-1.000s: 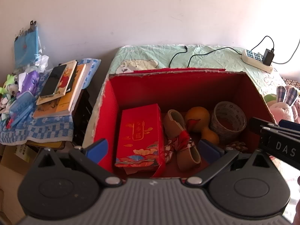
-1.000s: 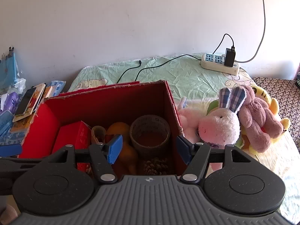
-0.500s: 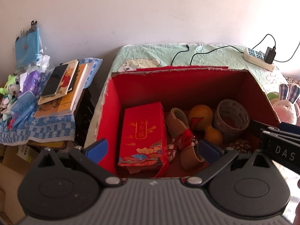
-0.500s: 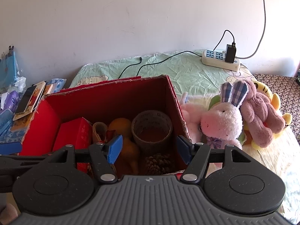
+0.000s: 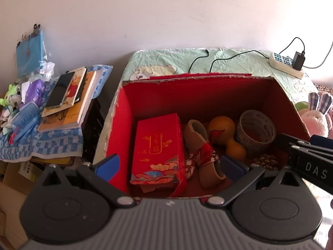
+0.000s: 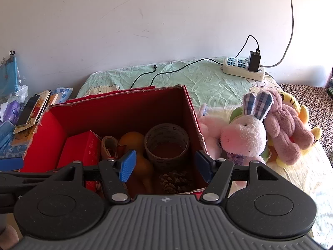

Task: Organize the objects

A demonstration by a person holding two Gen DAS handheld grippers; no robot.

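White letters "DAS" stand on the black bar of the right tongs, cut off at the picture's edge. The red gift box bears gold characters, too small to read. Print on the tape roll is illegible.

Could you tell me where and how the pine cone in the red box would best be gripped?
Probably from straight above, closing across the middle of the pine cone: it lies on its side in the box corner, walled in beside the tape roll.

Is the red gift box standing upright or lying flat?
Lying flat: the red gift box rests inside the carton, printed face up.
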